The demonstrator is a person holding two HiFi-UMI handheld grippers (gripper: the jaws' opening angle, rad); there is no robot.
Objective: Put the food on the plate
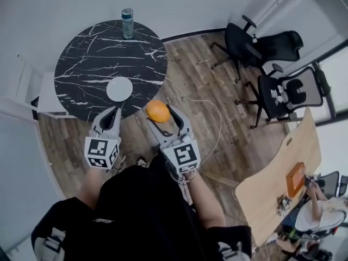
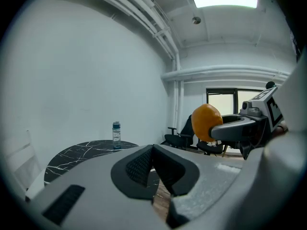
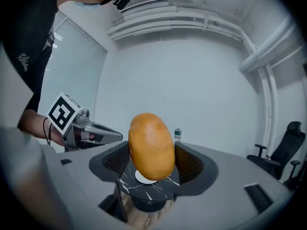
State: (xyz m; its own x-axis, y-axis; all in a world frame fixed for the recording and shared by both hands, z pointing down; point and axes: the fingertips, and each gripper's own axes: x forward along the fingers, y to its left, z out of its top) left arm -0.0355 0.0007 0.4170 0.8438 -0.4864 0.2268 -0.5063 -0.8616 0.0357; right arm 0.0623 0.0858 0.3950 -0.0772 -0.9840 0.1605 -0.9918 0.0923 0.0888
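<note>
Writing: the label on the clear bottle (image 1: pixel 127 23) is too small to read. The cubes carry only black-and-white square markers.

Pose: both units are held side by side, pointing at the round black marble counter (image 1: pixel 87 64). The left hand-held gripper (image 1: pixel 115 114) has its jaws together, with nothing between them. The right hand-held gripper (image 1: pixel 161 115) is clamped on the orange-brown oval food item (image 3: pixel 151 145), held in the air.

Views: the right gripper view shows the round white plate (image 3: pixel 142 177) beyond and below the food. The head view places it just ahead of the left tips.
</note>
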